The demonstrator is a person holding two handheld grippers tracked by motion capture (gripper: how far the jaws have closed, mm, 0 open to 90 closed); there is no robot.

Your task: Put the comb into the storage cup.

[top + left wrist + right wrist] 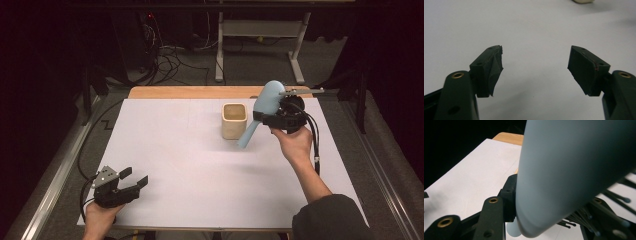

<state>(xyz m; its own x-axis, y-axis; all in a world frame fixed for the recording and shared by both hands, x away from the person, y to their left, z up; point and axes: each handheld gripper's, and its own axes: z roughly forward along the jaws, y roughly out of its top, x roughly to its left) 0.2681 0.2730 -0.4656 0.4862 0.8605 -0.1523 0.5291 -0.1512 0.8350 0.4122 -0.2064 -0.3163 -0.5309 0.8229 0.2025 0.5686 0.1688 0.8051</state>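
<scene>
**Right tool clamped on the blue brush, left tool idle and apart**

Your right tool (pixel 276 119), in the right half of the high view just above centre, has its jaws clamped on a pale blue plastic hairbrush with thin dark bristles (pixel 264 107). The brush is lifted off the white table (pixel 180 155) and tilted: its rounded head points to the upper right of the frame and its slim handle slants down to the lower left, ending just beside the cream square cup (pixel 234 120). I cannot tell whether the handle tip touches the cup. The cup stands upright on the table, a little above the frame's centre, its open mouth facing up.

In your right gripper view the blue brush body (pixel 574 170) takes up most of the frame from the upper right down to the bottom centre, pressed against the black jaw at the lower left, with dark ball-tipped bristles (pixel 616 197) fanning out at the lower right.

Your left tool (pixel 134 180) sits at the lower left of the high view, low over the table's near edge, well apart from the brush and cup. In your left gripper view its two black pads (pixel 491 70) stand wide apart with bare white table between them.
</scene>
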